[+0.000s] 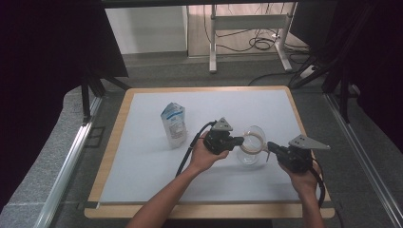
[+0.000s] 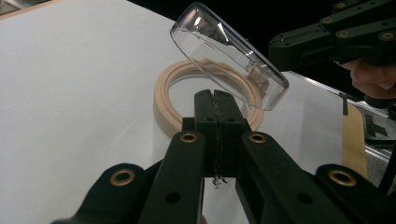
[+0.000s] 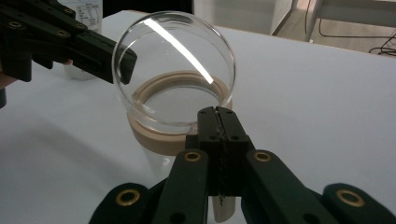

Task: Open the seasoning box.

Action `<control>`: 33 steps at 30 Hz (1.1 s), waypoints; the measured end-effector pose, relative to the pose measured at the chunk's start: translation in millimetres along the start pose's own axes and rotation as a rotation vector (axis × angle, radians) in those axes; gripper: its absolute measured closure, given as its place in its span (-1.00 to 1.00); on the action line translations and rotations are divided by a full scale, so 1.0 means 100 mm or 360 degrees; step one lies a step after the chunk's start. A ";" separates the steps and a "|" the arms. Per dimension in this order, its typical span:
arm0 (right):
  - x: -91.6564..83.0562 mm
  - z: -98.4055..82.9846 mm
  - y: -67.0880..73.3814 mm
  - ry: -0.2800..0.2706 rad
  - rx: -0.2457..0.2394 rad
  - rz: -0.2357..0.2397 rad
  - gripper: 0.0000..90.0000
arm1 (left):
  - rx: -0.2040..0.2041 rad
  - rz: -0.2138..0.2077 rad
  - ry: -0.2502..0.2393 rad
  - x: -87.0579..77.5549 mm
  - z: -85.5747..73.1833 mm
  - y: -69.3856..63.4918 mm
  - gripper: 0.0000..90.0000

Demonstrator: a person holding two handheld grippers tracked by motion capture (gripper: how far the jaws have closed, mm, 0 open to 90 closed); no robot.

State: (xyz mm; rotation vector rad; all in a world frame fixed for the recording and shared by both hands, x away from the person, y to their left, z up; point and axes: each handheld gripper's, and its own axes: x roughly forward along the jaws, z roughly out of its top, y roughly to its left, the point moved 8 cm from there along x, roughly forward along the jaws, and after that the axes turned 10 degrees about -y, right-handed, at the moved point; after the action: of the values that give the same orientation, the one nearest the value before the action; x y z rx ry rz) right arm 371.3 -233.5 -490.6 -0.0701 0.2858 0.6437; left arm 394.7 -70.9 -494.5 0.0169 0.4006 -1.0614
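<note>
A clear glass jar (image 1: 250, 156) with a beige ring (image 1: 249, 148) around its mouth stands right of the table's middle. Its round glass lid (image 1: 254, 131) is tipped up open. My left gripper (image 1: 241, 140) comes in from the left, shut, with its tips at the ring's edge. In the left gripper view the shut left gripper (image 2: 215, 95) lies over the near rim of the ring (image 2: 161, 105), under the tilted lid (image 2: 224, 51). My right gripper (image 1: 269, 146) is shut at the jar's right side. In the right gripper view its tips (image 3: 218, 112) meet the ring (image 3: 154, 140) below the lid (image 3: 173, 70).
A white and blue carton (image 1: 174, 124) stands upright left of the jar. A white sheet (image 1: 142, 166) covers the wooden table, whose edge (image 1: 113, 142) shows all round. Black cables trail from both grippers. Metal rails flank the table.
</note>
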 end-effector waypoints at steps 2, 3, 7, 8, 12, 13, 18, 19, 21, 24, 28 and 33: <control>-0.01 0.01 0.07 -0.0021 0.0010 0.0043 0.95 | -0.0003 -0.0004 0.0002 0.00 0.01 0.01 1.00; -0.01 0.01 0.13 -0.0027 0.0003 0.0074 0.92 | -0.0006 -0.0013 0.0006 -0.01 0.01 0.01 1.00; 0.00 -0.08 0.36 0.0002 -0.0054 0.0148 0.83 | -0.0017 -0.0017 0.0020 -0.01 0.02 0.03 1.00; 0.01 -0.11 0.41 0.0009 -0.0055 0.0168 0.77 | -0.0017 -0.0018 0.0019 -0.01 0.02 0.03 1.00; 0.04 -0.22 0.58 0.0021 -0.0114 0.0216 0.52 | -0.0004 -0.0021 0.0012 0.00 0.07 0.00 1.00; 0.05 -0.25 0.62 0.0027 -0.0127 0.0218 0.45 | 0.0002 -0.0020 0.0014 0.00 0.08 -0.01 1.00; 0.13 -0.44 0.74 0.0104 -0.0164 0.0251 0.24 | 0.0013 -0.0030 0.0007 0.02 0.15 -0.06 1.00; 0.16 -0.49 0.74 0.0123 -0.0167 0.0248 0.23 | 0.0026 -0.0033 0.0012 0.03 0.16 -0.07 1.00; 0.18 -0.56 0.75 0.0148 -0.0162 0.0254 0.21 | 0.0034 -0.0039 0.0012 0.04 0.19 -0.11 1.00; 0.19 -0.64 0.78 0.0178 -0.0159 0.0253 0.20 | 0.0063 -0.0058 0.0012 0.08 0.24 -0.18 1.00; 0.20 -0.68 0.80 0.0193 -0.0147 0.0260 0.19 | 0.0105 -0.0094 0.0011 0.14 0.31 -0.33 1.00; 0.21 -0.71 0.78 0.0204 -0.0145 0.0250 0.18 | 0.0144 -0.0103 0.0020 0.15 0.33 -0.39 0.99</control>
State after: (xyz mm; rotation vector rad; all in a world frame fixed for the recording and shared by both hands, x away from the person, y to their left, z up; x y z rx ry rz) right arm 322.8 -170.0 -563.1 -0.1780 0.3886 0.8096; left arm 378.0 -109.1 -462.1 0.0915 0.3660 -1.1435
